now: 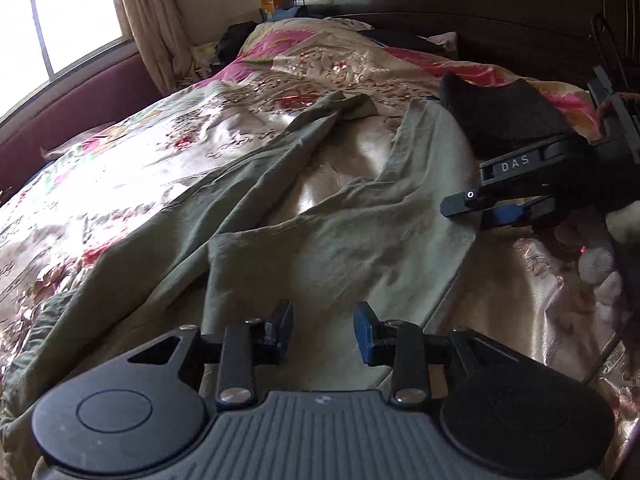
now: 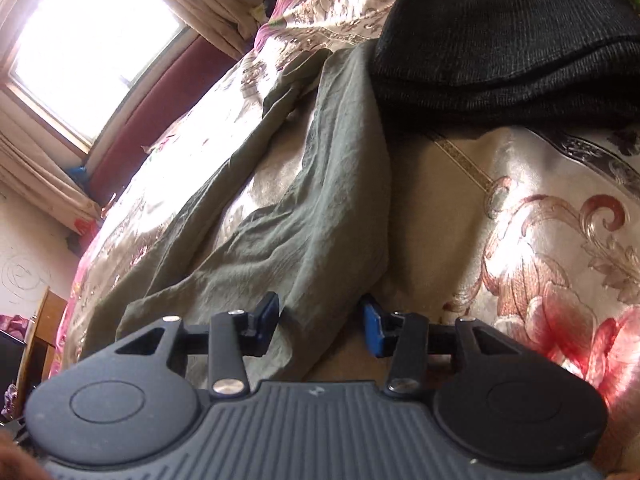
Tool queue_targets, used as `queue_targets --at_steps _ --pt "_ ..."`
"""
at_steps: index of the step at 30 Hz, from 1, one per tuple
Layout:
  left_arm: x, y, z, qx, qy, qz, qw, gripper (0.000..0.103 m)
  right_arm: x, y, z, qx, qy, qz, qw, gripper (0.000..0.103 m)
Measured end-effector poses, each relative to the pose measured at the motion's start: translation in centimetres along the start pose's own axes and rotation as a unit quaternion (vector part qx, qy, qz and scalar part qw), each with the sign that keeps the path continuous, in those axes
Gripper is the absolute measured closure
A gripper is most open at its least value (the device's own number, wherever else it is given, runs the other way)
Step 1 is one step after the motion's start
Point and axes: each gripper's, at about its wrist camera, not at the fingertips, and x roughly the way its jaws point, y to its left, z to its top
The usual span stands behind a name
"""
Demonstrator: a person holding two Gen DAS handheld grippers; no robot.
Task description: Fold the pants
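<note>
We lose the olive pants [image 1: 280, 208] under the left gripper's body at the lower frame edge. The dark folded garment [image 2: 508, 40] covers one leg's far end. The hand [image 1: 612, 256] holding the right gripper [image 1: 468, 204] runs off-frame.

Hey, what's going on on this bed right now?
A person holding a gripper in each hand is working on folding olive green pants spread rumpled across a floral bedspread. The left gripper and right gripper both hover open over the fabric, gripping nothing. A folded dark garment lies at the end of one pant leg.
</note>
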Motion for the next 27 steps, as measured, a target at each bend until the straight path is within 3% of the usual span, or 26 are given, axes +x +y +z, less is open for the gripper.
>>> queue_targets --at_steps 4,7,13,16,18,21,27 --pt "3.2 -2.5 0.9 0.02 0.013 -0.021 0.9995 0.055 0.8 -2.0 2.0 0.079 -0.019 0.044 0.996 0.057" --pt "4.7 -3.1 0.8 0.017 0.03 -0.028 0.999 0.055 0.2 -2.0 3.2 0.095 -0.051 0.083 0.991 0.057" --pt "5.1 -2.8 0.4 0.008 0.034 -0.032 0.9989 0.051 -2.4 1.6 4.2 0.022 -0.12 0.159 0.98 0.056" --pt "5.4 -2.7 0.6 0.007 0.034 -0.032 0.9989 0.05 -2.2 2.2 4.2 -0.013 -0.128 0.13 0.983 0.039" --pt "5.5 -2.8 0.7 0.01 0.032 -0.031 0.999 0.049 -1.5 1.4 3.8 -0.02 -0.108 0.087 0.99 0.038" --pt "5.8 -2.9 0.9 0.011 0.029 -0.032 0.999 0.049 -1.0 -0.4 2.9 0.016 -0.075 0.067 0.995 0.038" --pt "5.9 -2.8 0.9 0.009 0.03 -0.032 0.999 0.049 0.9 -2.2 5.0 0.089 -0.079 0.091 0.989 0.038"
